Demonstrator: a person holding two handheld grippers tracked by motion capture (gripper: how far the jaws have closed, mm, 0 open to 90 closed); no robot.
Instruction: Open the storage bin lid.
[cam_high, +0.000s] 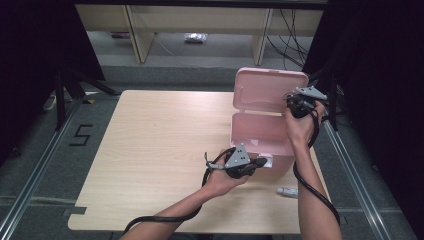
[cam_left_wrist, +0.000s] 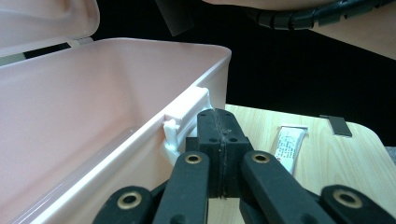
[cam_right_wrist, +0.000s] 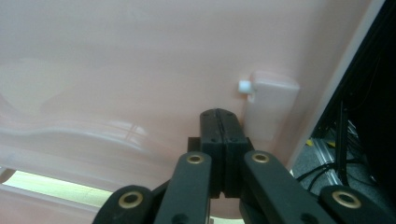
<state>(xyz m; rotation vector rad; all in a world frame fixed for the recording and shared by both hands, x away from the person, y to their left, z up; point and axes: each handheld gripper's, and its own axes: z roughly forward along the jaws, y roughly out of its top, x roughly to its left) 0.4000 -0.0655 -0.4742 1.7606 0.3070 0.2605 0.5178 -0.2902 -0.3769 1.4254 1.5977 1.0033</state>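
Observation:
A pink plastic box (cam_high: 260, 135) stands open on the right side of the wooden table, its lid (cam_high: 267, 90) raised upright at the back. My left gripper (cam_high: 261, 162) is shut and empty, its tips against the box's front wall beside the white latch (cam_left_wrist: 184, 119). My right gripper (cam_high: 294, 102) is shut and empty too, up at the lid's right side. In the right gripper view its tips (cam_right_wrist: 219, 121) rest at the lid's pink inner face (cam_right_wrist: 140, 70), next to a pale catch block (cam_right_wrist: 271, 100). The box interior (cam_left_wrist: 70, 121) looks empty.
A small white tube (cam_high: 288, 191) lies on the table (cam_high: 160, 150) near the front right corner, also seen as a white tube (cam_left_wrist: 290, 147) right of my left gripper. Black curtains flank the table, and a rail runs along the floor on each side.

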